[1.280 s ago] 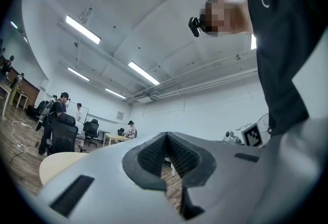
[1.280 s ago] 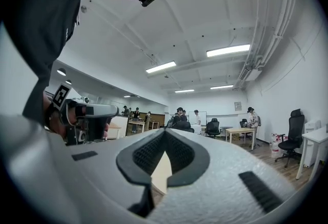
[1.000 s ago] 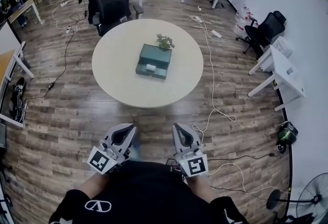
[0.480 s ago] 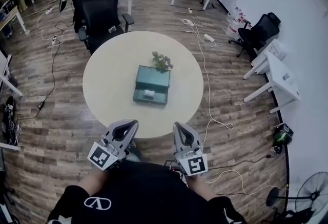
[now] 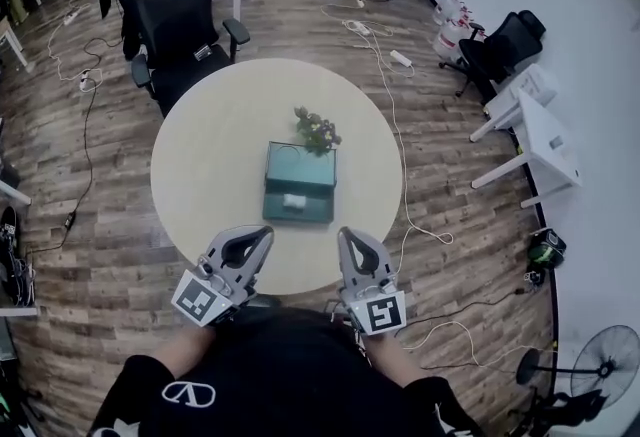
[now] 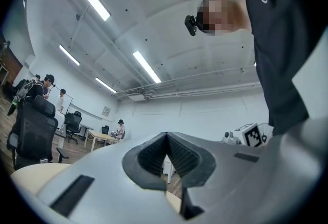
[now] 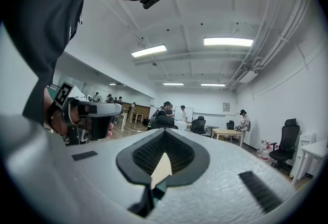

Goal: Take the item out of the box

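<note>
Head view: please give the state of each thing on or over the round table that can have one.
box: open, on the table
white item: lying in the box, not yet taken out
plant: upright, at the box's far edge
left gripper: jaws together, empty, apart from the box
right gripper: jaws together, empty, apart from the box

Head view looks steeply down on the round tabletop (image 5: 200, 185); both gripper views face across the room from just behind their jaws; the left shares that tabletop's edge.
</note>
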